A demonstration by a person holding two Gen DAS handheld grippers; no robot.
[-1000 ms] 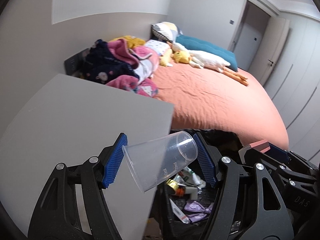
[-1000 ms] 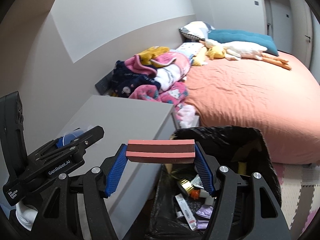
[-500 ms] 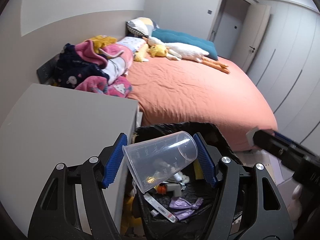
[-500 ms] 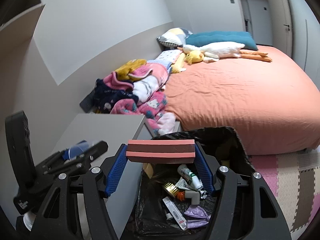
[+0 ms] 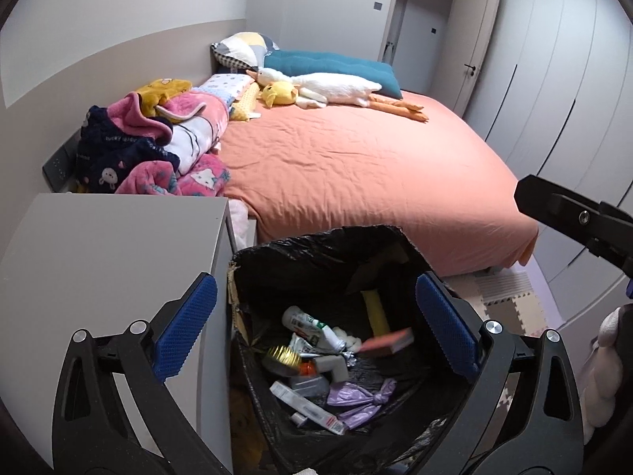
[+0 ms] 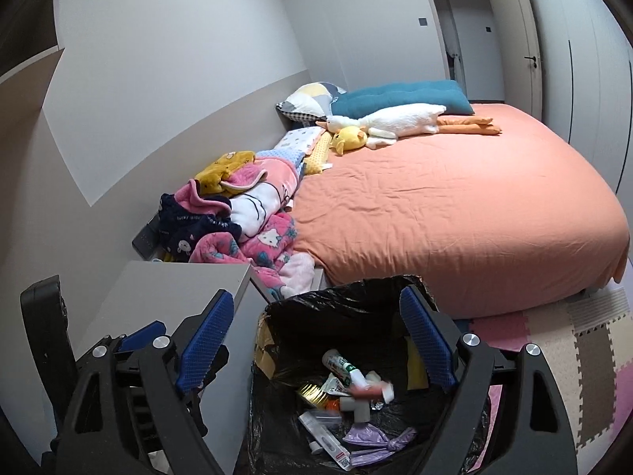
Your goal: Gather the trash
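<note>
An orange bed (image 5: 356,166) fills the room's middle, a heap of clothes (image 5: 154,146) along its left edge. In front, a grey surface (image 5: 107,261) stands just beside a black-lined trash bin (image 5: 316,249), their edges nearly touching. Both grippers hang over the bin's open mouth: the left gripper (image 5: 316,324) and right gripper (image 6: 316,340) have jaws spread wide, holding nothing. Inside the bin lie a blurred pink sponge (image 5: 385,342), tubes and a knotted purple bag (image 5: 362,396).
</note>
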